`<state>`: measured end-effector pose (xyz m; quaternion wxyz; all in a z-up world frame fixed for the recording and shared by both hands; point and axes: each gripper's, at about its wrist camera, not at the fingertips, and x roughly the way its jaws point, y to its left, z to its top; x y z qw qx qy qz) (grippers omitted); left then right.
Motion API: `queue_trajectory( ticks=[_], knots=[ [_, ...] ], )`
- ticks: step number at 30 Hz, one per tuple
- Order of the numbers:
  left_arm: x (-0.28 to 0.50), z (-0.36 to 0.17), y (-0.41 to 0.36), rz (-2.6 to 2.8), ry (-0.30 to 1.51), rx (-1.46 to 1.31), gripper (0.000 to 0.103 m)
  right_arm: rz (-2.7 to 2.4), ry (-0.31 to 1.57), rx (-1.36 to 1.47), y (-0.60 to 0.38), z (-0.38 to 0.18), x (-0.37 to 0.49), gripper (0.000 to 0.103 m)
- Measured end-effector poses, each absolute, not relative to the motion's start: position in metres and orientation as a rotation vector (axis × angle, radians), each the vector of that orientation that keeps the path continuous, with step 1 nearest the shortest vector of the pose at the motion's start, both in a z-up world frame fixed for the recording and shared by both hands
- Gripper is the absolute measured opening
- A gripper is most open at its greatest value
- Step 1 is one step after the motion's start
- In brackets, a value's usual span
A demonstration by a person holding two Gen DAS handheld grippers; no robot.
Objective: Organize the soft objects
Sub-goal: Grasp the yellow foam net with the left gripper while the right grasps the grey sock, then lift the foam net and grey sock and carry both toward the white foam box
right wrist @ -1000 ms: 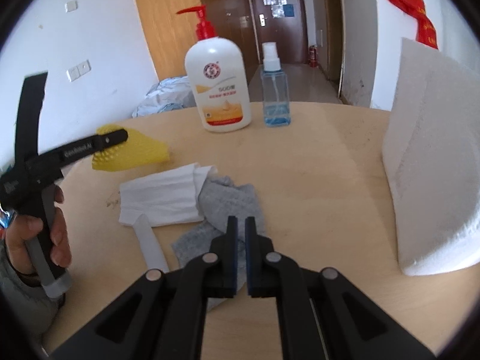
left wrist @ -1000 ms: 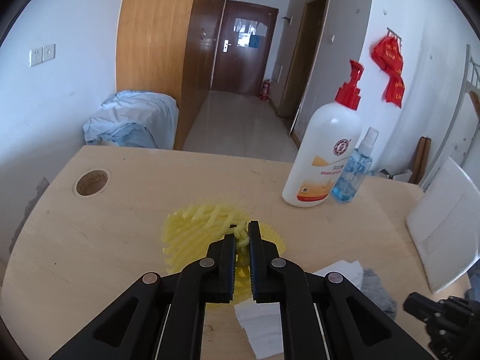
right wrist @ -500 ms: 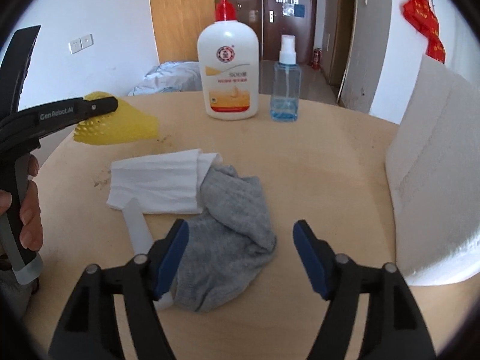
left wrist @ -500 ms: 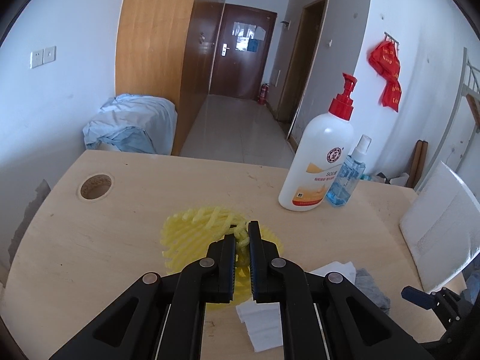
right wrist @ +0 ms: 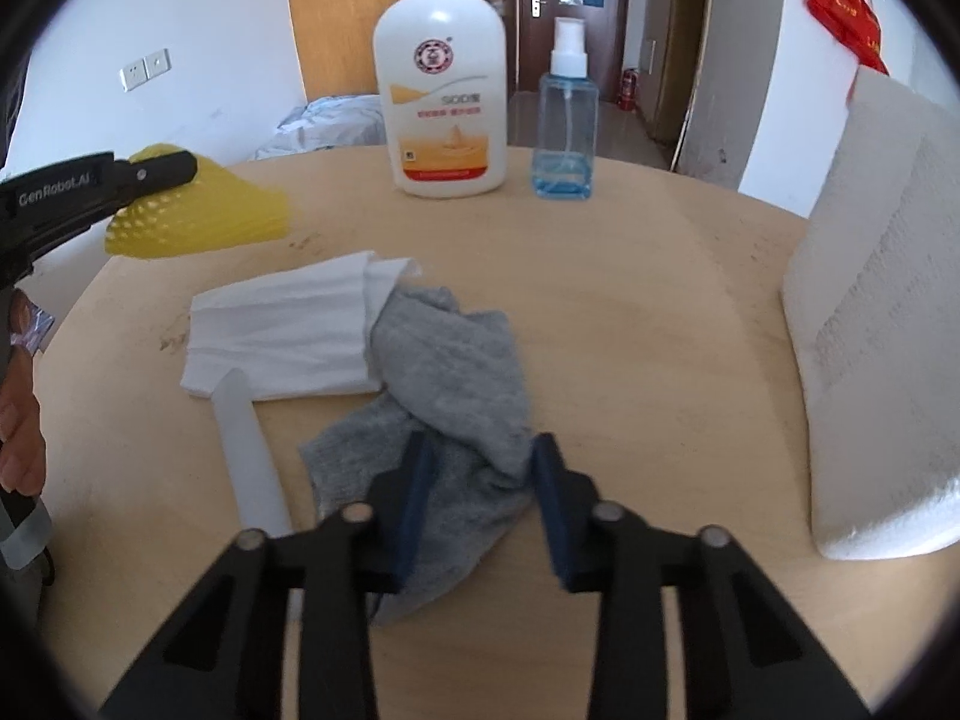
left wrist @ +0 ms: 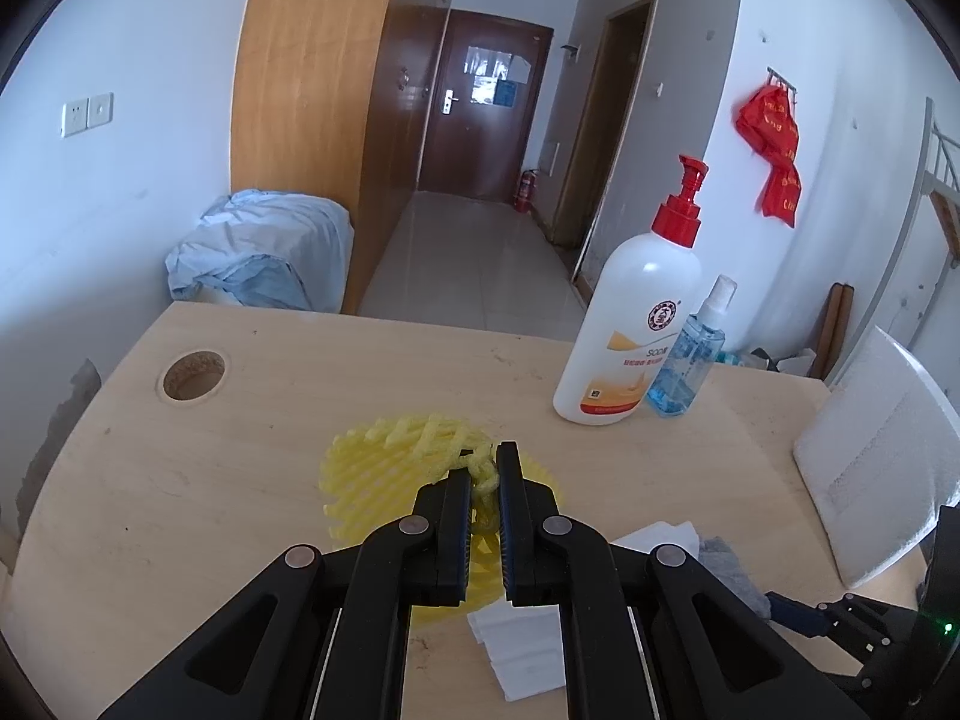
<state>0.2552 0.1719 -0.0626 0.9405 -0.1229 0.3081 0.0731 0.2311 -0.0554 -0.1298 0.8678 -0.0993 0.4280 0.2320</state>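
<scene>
The right gripper (right wrist: 480, 480) straddles the sock (right wrist: 444, 396), jaws apart; it should dip lower before pinching. The left gripper (left wrist: 483, 489) grips the net (left wrist: 384, 468).

Dorm room: bunk bed frame (left wrist: 936, 180) (wooden wardrobe (left wrist: 312, 90) too).

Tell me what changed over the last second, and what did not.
The right gripper went from shut to open, and its fingers now stand either side of the crumpled grey sock, not yet closed on it. The left gripper stayed shut on the yellow foam net sleeve. The folded white tissue and bottles did not move.
</scene>
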Motion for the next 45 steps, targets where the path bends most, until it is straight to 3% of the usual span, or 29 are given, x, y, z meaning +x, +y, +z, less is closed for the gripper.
queue_trajectory(
  ticks=[3,6,24,45],
  knots=[
    [0.255,-0.061,0.171,0.153,0.621,-0.244,0.008,0.477,0.891,-0.211,-0.056,-0.128,0.23,0.016],
    [0.254,-0.06,0.171,0.149,0.618,-0.249,0.008,0.473,0.875,-0.193,-0.06,-0.122,0.227,0.01],
    [0.233,-0.03,0.166,0.148,0.547,-0.234,0.008,0.432,0.673,-0.129,-0.09,-0.054,0.195,0.01],
    [0.139,0.014,0.117,0.114,0.541,-0.18,0.008,0.466,0.598,-0.086,-0.109,-0.032,0.156,0.01]
  ],
)
